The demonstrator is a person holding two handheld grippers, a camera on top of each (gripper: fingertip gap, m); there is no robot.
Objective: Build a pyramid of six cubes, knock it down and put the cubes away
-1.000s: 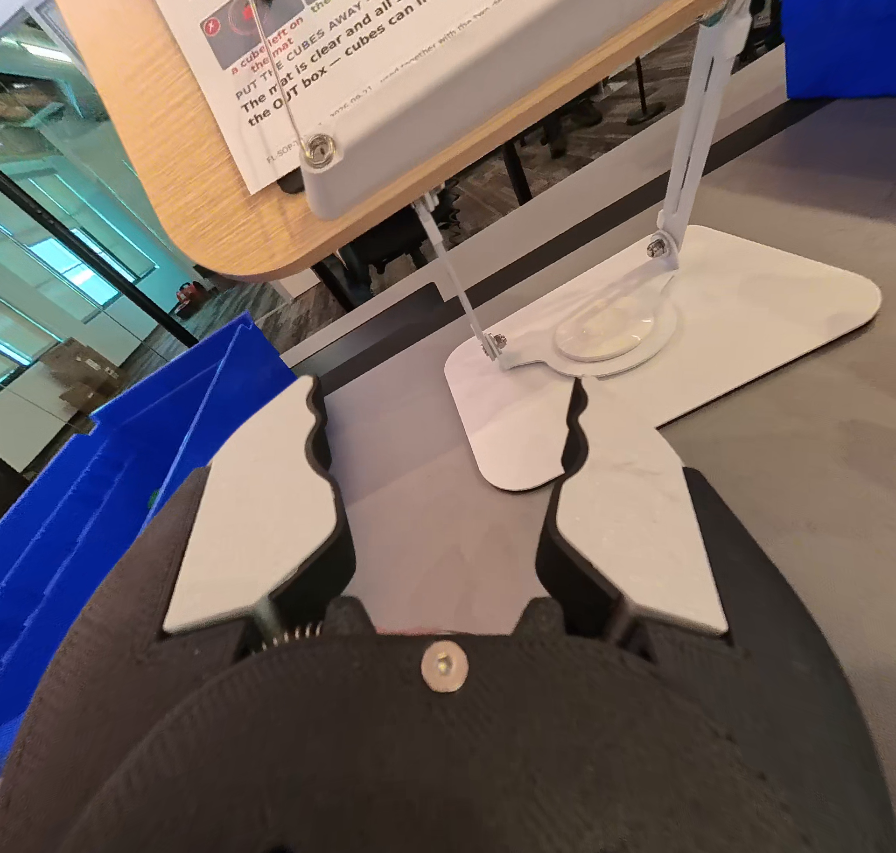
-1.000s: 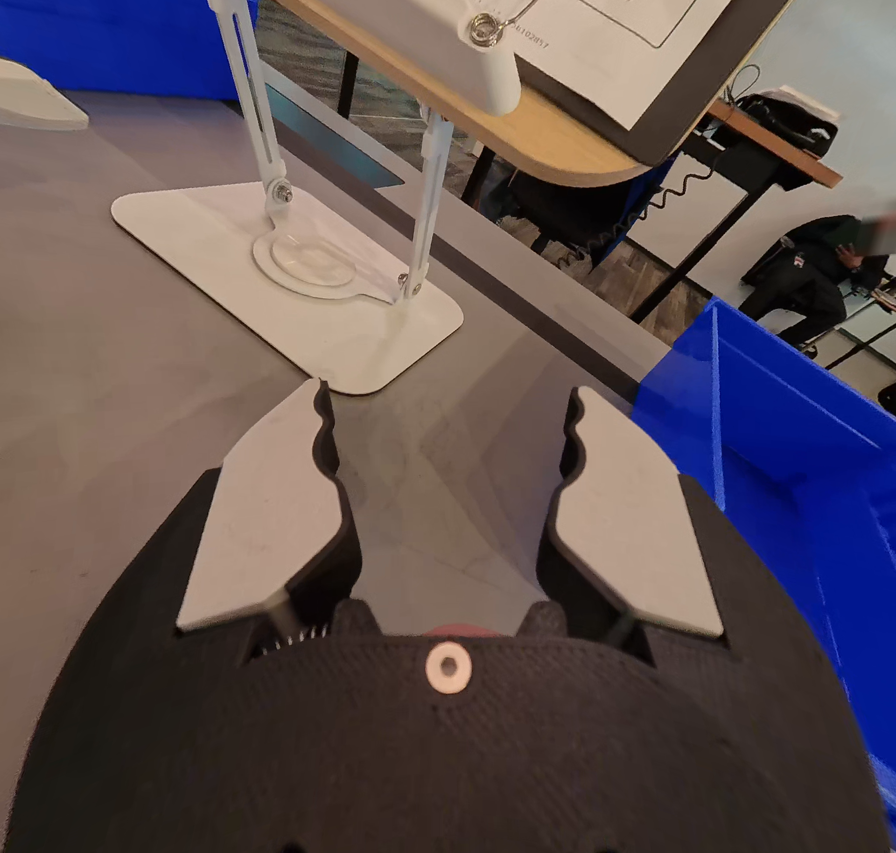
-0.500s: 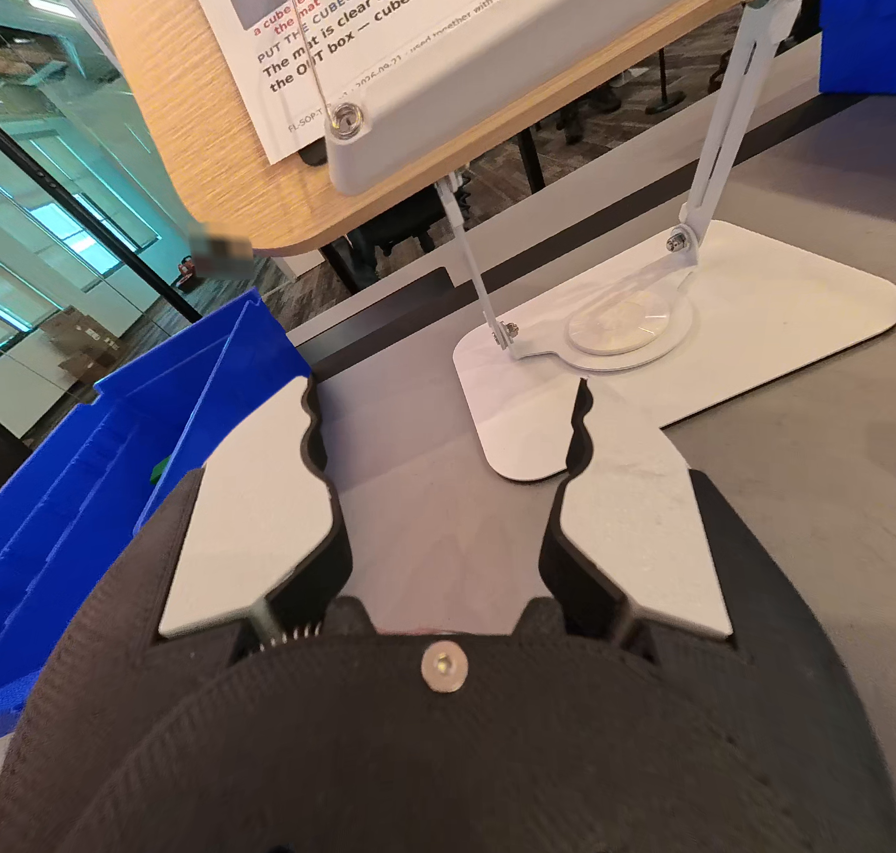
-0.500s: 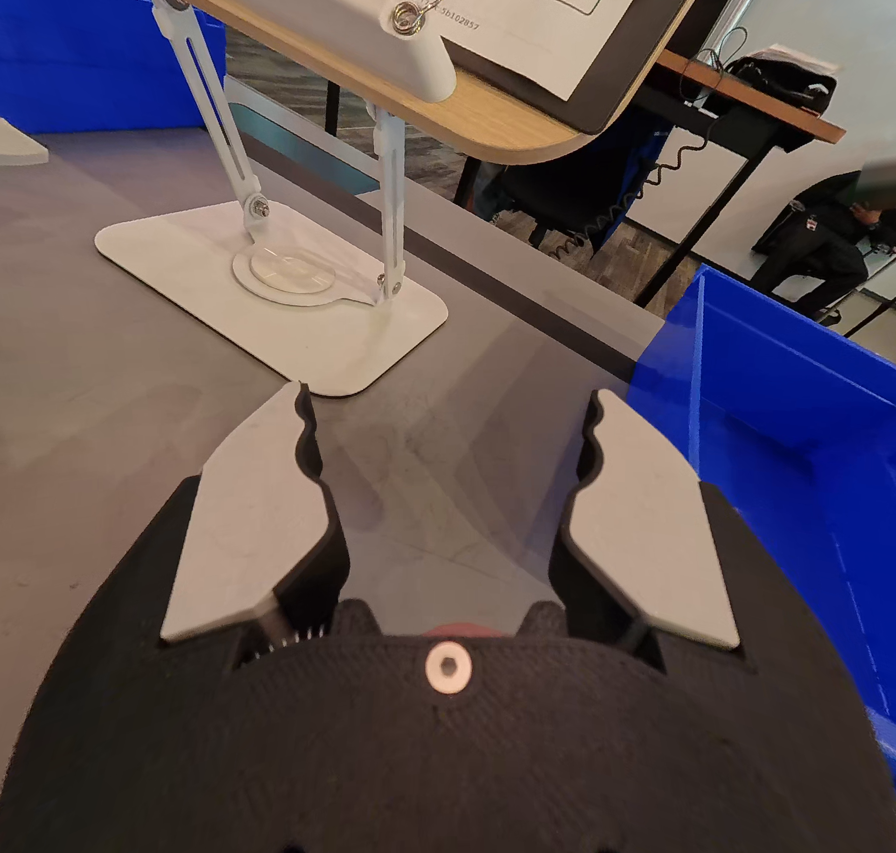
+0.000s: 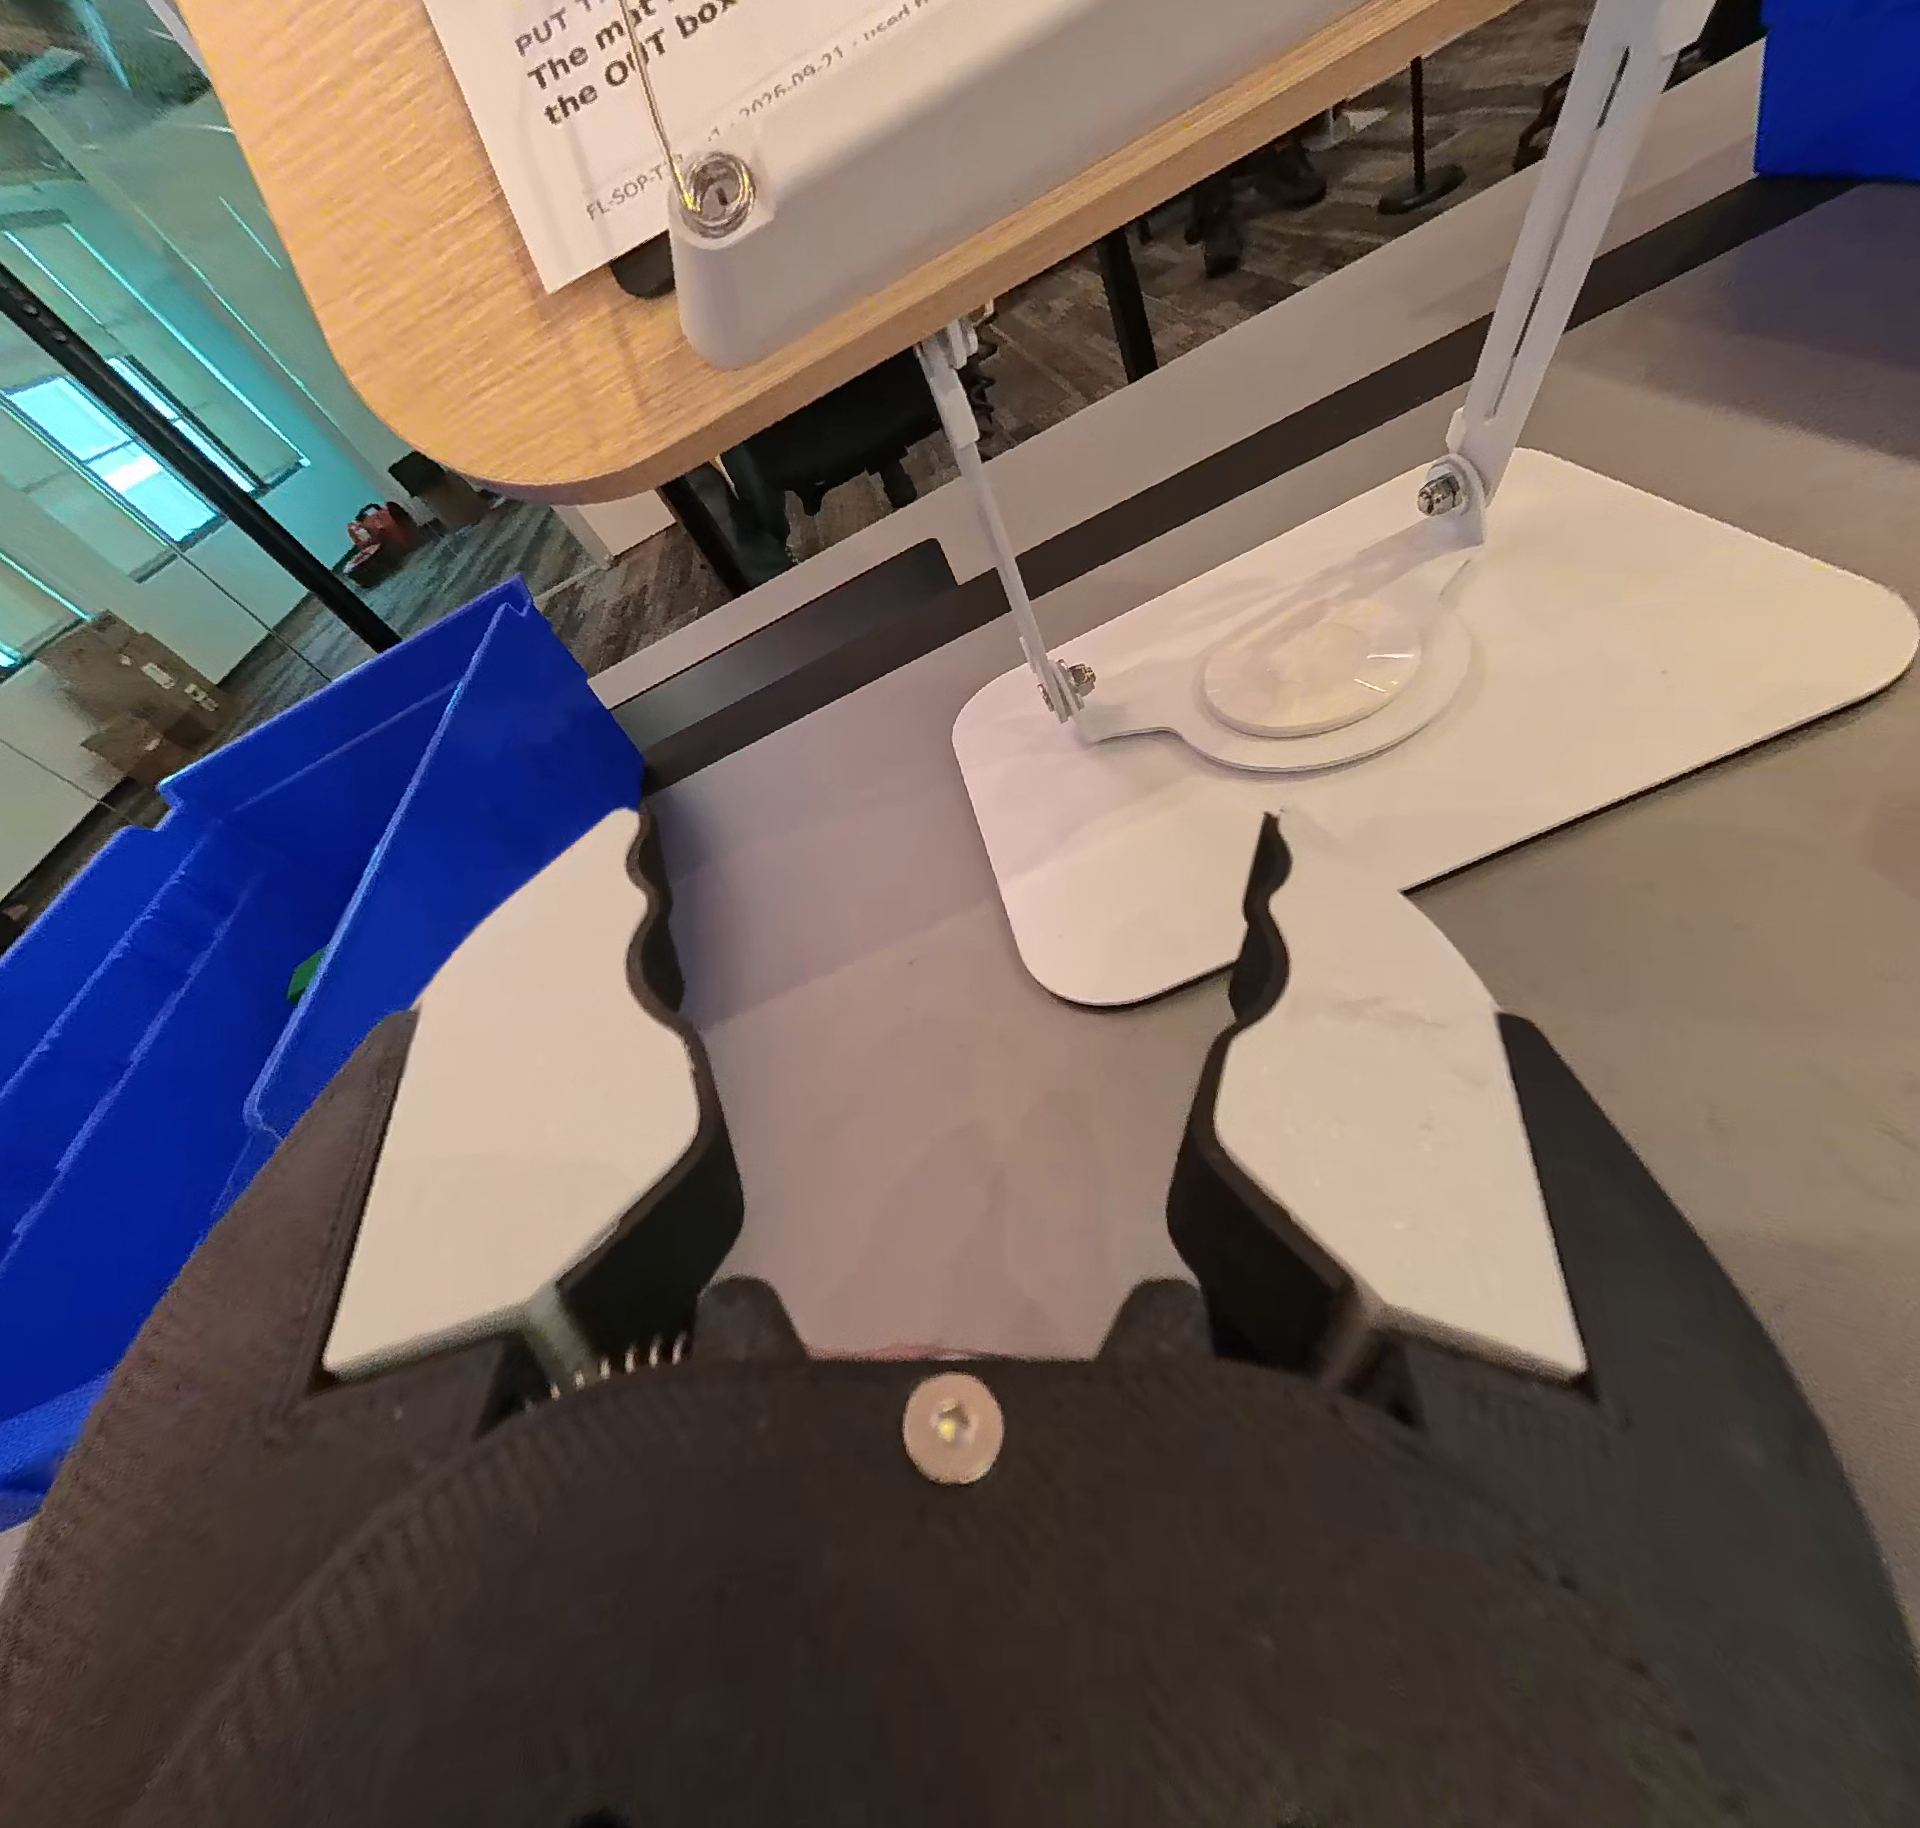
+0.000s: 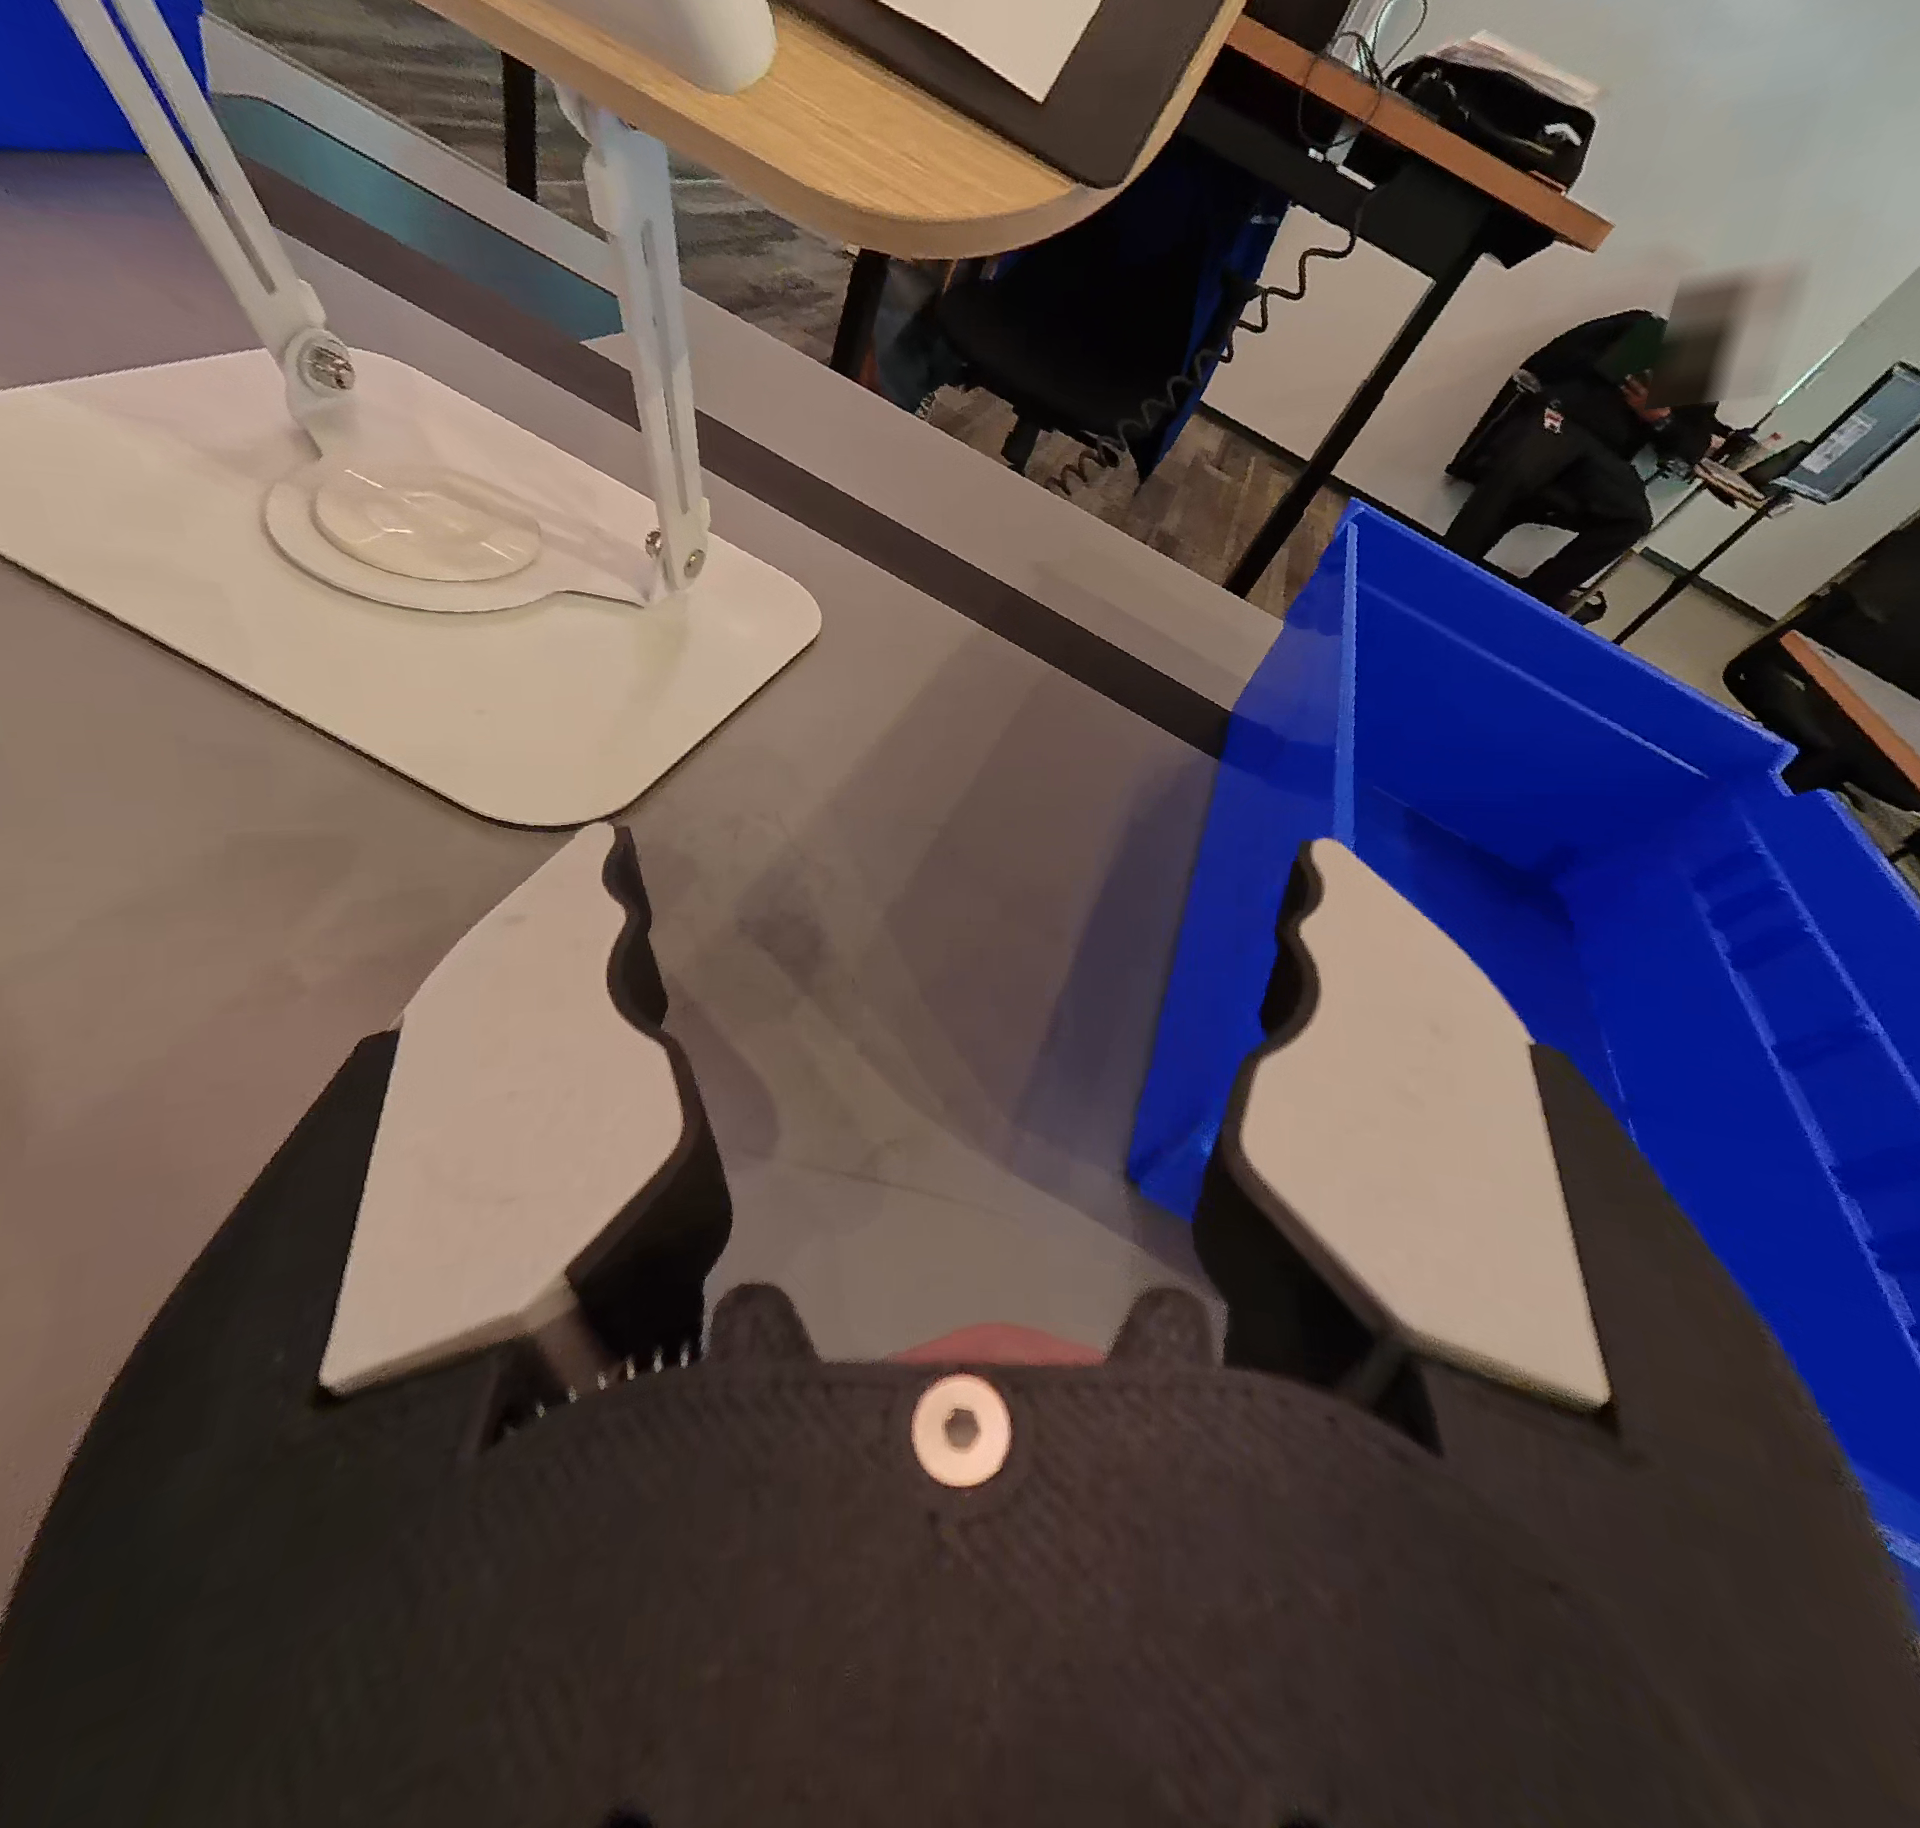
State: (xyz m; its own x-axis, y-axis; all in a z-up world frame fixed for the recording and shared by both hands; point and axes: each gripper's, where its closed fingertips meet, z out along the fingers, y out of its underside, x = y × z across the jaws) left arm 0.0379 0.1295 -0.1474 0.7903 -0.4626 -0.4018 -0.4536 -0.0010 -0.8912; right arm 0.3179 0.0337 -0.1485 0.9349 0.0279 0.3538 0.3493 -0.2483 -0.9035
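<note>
My left gripper [image 5: 951, 843] is open and empty over the grey table [image 5: 1662, 1103]. A blue bin [image 5: 343, 843] stands just left of it; a small green thing [image 5: 304, 976], perhaps a cube, peeks from inside. My right gripper [image 6: 961, 864] is open and empty over the grey table [image 6: 208, 947]. A second blue bin [image 6: 1538, 843] stands to its right, with the right finger in front of the bin's near wall. No other cubes show in either view.
A white stand [image 5: 1455, 739] with two thin legs holds a wooden board [image 5: 364, 168] with a printed sheet above the table's far side; it also shows in the right wrist view [image 6: 416, 615]. A person [image 6: 1579, 469] sits far behind at another desk.
Both grippers have turned outward: the left toward its blue bin, the right toward the right-hand bin, which now fills more of the view. Both stay open.
</note>
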